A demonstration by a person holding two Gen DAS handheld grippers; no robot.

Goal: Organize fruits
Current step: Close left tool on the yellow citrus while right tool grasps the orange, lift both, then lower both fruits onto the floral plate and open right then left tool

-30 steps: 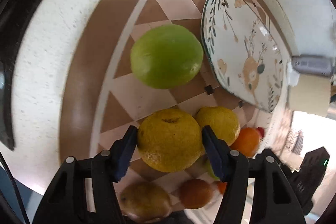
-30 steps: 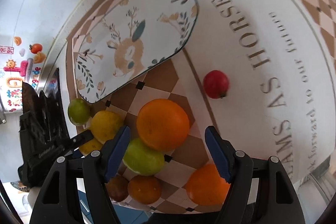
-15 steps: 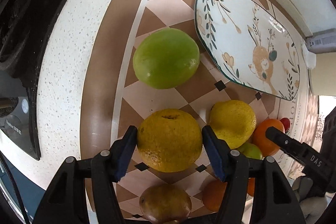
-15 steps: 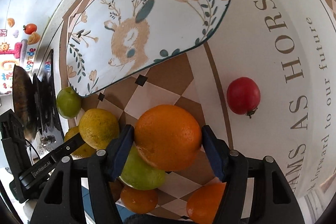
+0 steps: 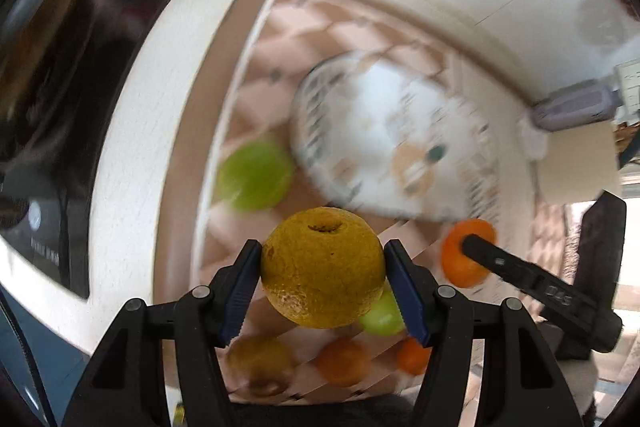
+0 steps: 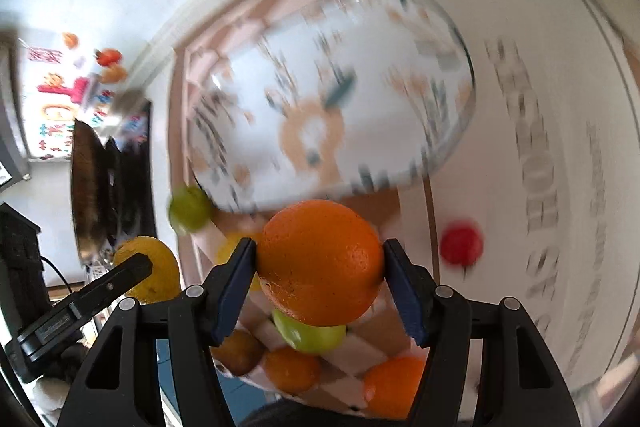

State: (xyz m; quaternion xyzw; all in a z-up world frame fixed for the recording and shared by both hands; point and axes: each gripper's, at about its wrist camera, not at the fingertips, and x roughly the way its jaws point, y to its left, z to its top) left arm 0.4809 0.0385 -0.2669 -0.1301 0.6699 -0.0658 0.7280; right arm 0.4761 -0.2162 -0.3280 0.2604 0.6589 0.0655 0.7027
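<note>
right wrist view alone shows a red fruit (image 6: 461, 242) beyond its claw (image 6: 320, 261) clamping an orange (image 6: 320, 263); left claw (image 5: 322, 267) grips a yellow fruit (image 5: 322, 267).

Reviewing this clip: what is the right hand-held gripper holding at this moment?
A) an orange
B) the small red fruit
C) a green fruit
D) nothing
A: the right hand-held gripper has both blue pads pressed against an orange, while the small red fruit lies apart on the mat.
</note>
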